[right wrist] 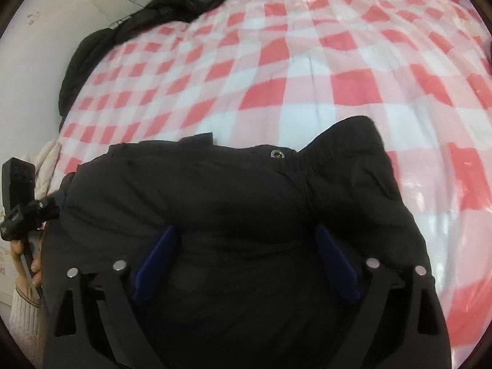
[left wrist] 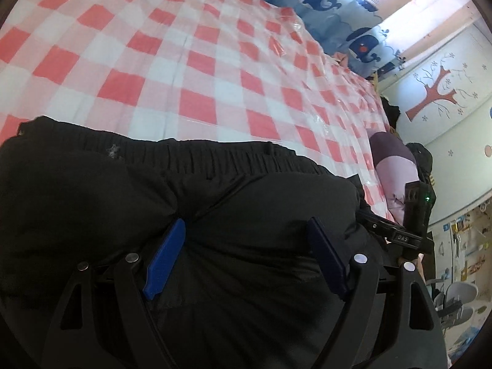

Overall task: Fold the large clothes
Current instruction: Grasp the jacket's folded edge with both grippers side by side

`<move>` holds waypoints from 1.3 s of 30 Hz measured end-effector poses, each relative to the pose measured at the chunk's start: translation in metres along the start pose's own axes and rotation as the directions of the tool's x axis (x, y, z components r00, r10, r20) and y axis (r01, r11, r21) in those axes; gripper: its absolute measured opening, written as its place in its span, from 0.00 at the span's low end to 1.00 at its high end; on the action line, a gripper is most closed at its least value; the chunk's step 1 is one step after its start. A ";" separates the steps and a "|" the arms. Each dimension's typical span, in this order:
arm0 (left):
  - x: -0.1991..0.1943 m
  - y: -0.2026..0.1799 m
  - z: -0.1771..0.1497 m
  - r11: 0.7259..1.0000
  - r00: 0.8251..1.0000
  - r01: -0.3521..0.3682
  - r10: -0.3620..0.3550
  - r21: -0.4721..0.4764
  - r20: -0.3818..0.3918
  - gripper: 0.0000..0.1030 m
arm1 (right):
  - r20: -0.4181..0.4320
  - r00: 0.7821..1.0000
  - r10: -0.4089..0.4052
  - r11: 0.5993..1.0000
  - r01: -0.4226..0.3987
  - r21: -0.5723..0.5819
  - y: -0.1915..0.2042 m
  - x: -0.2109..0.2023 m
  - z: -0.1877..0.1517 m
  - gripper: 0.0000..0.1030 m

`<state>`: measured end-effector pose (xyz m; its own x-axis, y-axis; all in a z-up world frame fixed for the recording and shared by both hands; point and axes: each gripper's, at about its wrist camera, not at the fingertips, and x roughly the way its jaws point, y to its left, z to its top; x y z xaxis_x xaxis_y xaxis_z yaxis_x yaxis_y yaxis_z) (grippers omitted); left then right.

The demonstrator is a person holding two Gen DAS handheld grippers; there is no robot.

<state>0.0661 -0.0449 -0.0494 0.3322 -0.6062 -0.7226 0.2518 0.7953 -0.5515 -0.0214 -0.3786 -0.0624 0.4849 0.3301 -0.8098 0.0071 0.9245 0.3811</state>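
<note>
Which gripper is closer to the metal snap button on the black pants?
Right. The right gripper hovers just below the snap button; the left gripper is over the elastic waistband, no snap in its view.

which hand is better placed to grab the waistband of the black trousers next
Right, probably. The right claw hangs open over the puffy black padded trousers, with the silver metal snap button just ahead. The left claw is open too, near the elastic.
</note>
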 end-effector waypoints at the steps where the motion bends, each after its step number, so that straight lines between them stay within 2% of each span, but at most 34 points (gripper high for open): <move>1: -0.008 -0.001 0.000 1.000 1.000 -0.001 0.001 -0.013 0.012 0.75 | 0.003 1.000 -0.015 1.000 0.015 -0.001 0.003 -0.004 0.001 0.85; 2: -0.017 -0.003 0.000 1.000 0.999 0.010 -0.009 -0.021 0.033 0.75 | 0.026 1.000 -0.015 1.000 0.015 0.004 0.005 -0.010 0.005 0.85; 4: -0.046 -0.007 -0.001 1.000 0.993 0.026 -0.024 -0.014 0.118 0.75 | 0.124 0.992 0.034 0.999 -0.030 -0.027 0.026 -0.039 0.005 0.85; 5: -0.061 -0.006 -0.002 1.000 0.985 0.009 -0.007 -0.012 0.172 0.76 | 0.152 0.988 0.043 0.998 -0.035 -0.053 0.035 -0.046 0.006 0.85; 7: -0.070 0.000 -0.002 0.999 0.976 -0.048 0.051 -0.018 0.212 0.77 | 0.172 0.984 0.052 0.993 -0.033 -0.112 0.059 -0.050 0.010 0.87; 9: -0.062 0.018 -0.003 0.995 0.977 -0.087 0.094 -0.048 0.193 0.77 | 0.135 0.991 0.010 0.987 0.012 -0.158 0.078 -0.028 0.017 0.88; 11: -0.045 0.044 -0.009 0.990 0.977 -0.118 0.130 -0.080 0.171 0.77 | 0.069 0.996 -0.054 0.984 0.065 -0.169 0.082 0.008 0.023 0.88; 13: -0.035 0.060 -0.015 0.991 0.977 -0.095 0.111 -0.095 0.182 0.77 | 0.013 0.999 -0.037 0.991 0.038 -0.127 0.074 0.044 0.026 0.91; 15: -0.028 0.070 -0.016 0.988 0.976 -0.095 0.116 -0.119 0.186 0.77 | 0.014 0.998 -0.059 0.989 0.061 -0.136 0.074 0.057 0.029 0.93; 18: -0.028 0.066 -0.015 0.982 0.974 -0.149 0.165 -0.114 0.152 0.77 | -0.037 0.993 -0.108 0.979 0.100 -0.175 0.082 0.071 0.037 0.93; 19: -0.037 0.063 -0.017 0.980 0.973 -0.155 0.173 -0.121 0.156 0.77 | -0.060 0.991 -0.117 0.979 0.105 -0.176 0.081 0.068 0.038 0.93; 20: -0.056 0.058 -0.023 0.983 0.971 -0.125 0.148 -0.131 0.188 0.77 | -0.062 0.990 -0.124 0.980 0.112 -0.166 0.081 0.054 0.036 0.93; 21: -0.069 0.055 -0.029 0.986 0.968 -0.110 0.135 -0.126 0.210 0.77 | -0.035 0.994 -0.107 0.982 0.100 -0.158 0.081 0.034 0.032 0.93; 23: -0.099 0.047 -0.047 0.991 0.960 -0.099 0.119 -0.090 0.254 0.77 | 0.047 0.996 -0.074 0.984 0.081 -0.160 0.081 -0.014 0.014 0.93; 25: -0.112 0.047 -0.064 0.991 0.956 -0.107 0.125 -0.082 0.265 0.77 | 0.149 0.984 -0.096 0.981 0.119 -0.153 0.070 -0.064 -0.018 0.93; 27: -0.113 0.056 -0.082 0.986 0.950 -0.133 0.156 -0.104 0.269 0.77 | 0.211 0.968 -0.133 0.983 0.156 -0.093 0.047 -0.085 -0.044 0.93; 28: -0.110 0.061 -0.086 0.984 0.948 -0.139 0.165 -0.113 0.272 0.77 | 0.235 0.961 -0.146 0.984 0.164 -0.063 0.036 -0.089 -0.052 0.93; 30: -0.102 0.070 -0.096 0.982 0.946 -0.137 0.168 -0.128 0.278 0.77 | 0.262 0.957 -0.128 0.992 0.124 0.034 -0.001 -0.083 -0.072 0.93; 32: -0.087 0.067 -0.105 0.979 0.932 -0.194 0.205 -0.066 0.300 0.77 | 0.274 0.951 -0.142 0.989 0.125 0.080 -0.027 -0.064 -0.086 0.93; 33: -0.079 0.064 -0.107 0.973 0.926 -0.229 0.226 -0.025 0.303 0.78 | 0.299 0.947 -0.114 0.993 0.096 0.074 -0.036 -0.055 -0.094 0.93; 35: -0.076 0.063 -0.108 0.967 0.922 -0.255 0.250 -0.022 0.296 0.78 | 0.303 0.948 -0.093 0.994 0.073 0.078 -0.041 -0.048 -0.100 0.93; 37: -0.088 0.062 -0.109 0.966 0.920 -0.252 0.257 -0.055 0.295 0.77 | 0.289 0.949 -0.124 0.992 0.110 0.066 -0.036 -0.054 -0.098 0.93; 38: -0.100 0.058 -0.110 0.970 0.918 -0.232 0.244 -0.077 0.314 0.77 | 0.287 0.943 -0.169 0.985 0.150 0.088 -0.032 -0.065 -0.098 0.93; 39: -0.112 0.050 -0.113 0.975 0.914 -0.206 0.220 -0.079 0.340 0.77 | 0.312 0.933 -0.176 0.984 0.154 0.095 -0.026 -0.078 -0.101 0.93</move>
<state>-0.0612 0.0627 -0.0431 0.6680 -0.3787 -0.6406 0.1055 0.9003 -0.4222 -0.1480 -0.4089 -0.0536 0.7246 0.0857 -0.6839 0.1648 0.9419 0.2927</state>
